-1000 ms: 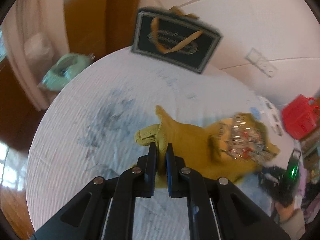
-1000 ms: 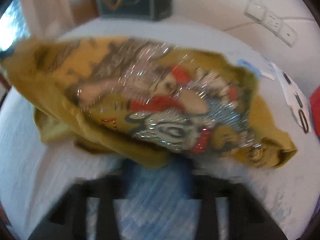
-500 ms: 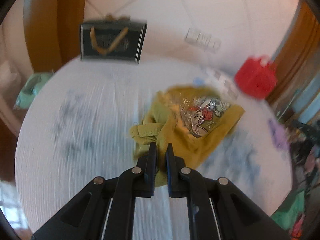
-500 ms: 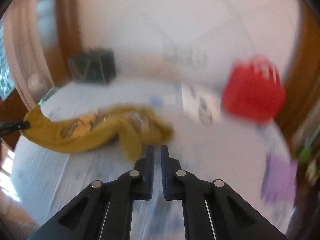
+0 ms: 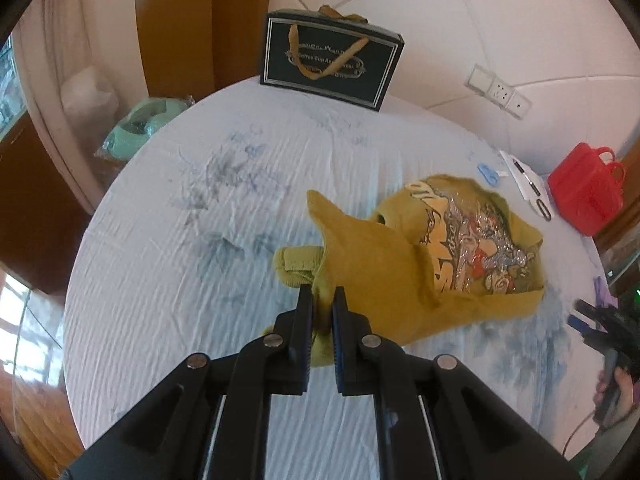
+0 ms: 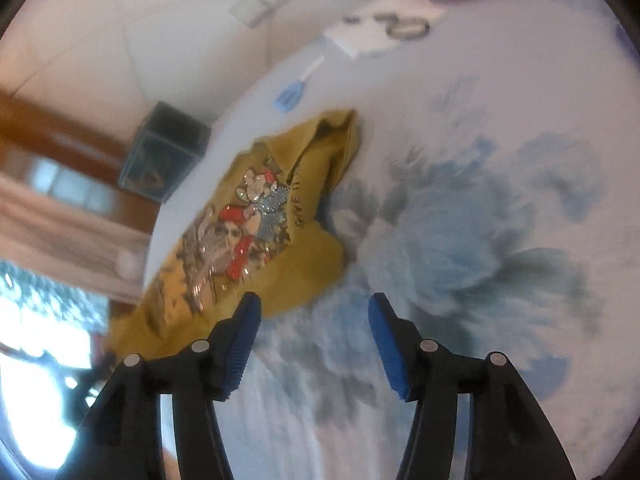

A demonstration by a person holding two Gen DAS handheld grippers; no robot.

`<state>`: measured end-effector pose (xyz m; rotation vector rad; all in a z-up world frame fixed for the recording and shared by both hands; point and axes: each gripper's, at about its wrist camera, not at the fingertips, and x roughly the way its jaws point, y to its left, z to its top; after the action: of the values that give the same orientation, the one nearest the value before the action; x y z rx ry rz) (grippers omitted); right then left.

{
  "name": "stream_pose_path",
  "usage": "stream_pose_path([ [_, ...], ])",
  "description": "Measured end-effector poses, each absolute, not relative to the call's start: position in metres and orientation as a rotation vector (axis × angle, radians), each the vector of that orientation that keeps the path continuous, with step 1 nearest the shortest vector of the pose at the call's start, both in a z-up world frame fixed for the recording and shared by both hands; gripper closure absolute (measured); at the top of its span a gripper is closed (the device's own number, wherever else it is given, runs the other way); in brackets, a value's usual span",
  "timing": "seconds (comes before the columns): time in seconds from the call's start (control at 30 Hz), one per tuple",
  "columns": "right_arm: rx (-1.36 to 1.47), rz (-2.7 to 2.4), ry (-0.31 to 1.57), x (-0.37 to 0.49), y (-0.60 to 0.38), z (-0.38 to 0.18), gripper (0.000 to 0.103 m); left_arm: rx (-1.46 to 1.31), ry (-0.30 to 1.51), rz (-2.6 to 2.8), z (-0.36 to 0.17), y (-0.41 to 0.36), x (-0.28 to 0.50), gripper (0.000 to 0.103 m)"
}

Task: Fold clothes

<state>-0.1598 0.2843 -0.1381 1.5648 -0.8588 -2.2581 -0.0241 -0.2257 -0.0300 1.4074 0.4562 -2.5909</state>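
On the round desk [image 5: 152, 280] with its white, blue-flowered cloth lies a crumpled mustard-yellow sweatshirt [image 5: 400, 272], long axis running from near left to far right, sequined cartoon print facing up. Left gripper [image 5: 319, 300] jaws are clamped on its ribbed cuff; right gripper [image 6: 314, 322] jaws stand apart beside the hem.

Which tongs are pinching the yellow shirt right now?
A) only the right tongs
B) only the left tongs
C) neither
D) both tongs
B: the left tongs are shut on a fold of the yellow shirt, while the right tongs are open over the flowered bedsheet with nothing between them.
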Motion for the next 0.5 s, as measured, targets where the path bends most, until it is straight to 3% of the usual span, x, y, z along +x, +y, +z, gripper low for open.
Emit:
stream_pose_path([
  [0.27,1.825,-2.262,-0.64,-0.219,0.227,-0.165,0.046,1.428,0.481,-2.617,-0.038,-0.227,-0.021,0.095],
  [0.3,1.863,-2.239,-0.585,-0.222,0.218,-0.171,0.052,1.432,0.484,-2.618,-0.039,-0.227,-0.02,0.095],
  [0.33,1.893,-2.221,-0.511,-0.222,0.211,-0.174,0.08,1.434,0.487,-2.622,-0.04,-0.227,-0.02,0.095],
  [0.37,1.917,-2.221,-0.41,-0.221,0.204,-0.175,0.091,1.431,0.492,-2.627,-0.039,-0.227,-0.02,0.095],
  [0.5,1.822,-2.312,-0.27,-0.21,0.211,-0.142,0.094,1.421,0.51,-2.666,-0.034,-0.219,-0.022,0.095],
])
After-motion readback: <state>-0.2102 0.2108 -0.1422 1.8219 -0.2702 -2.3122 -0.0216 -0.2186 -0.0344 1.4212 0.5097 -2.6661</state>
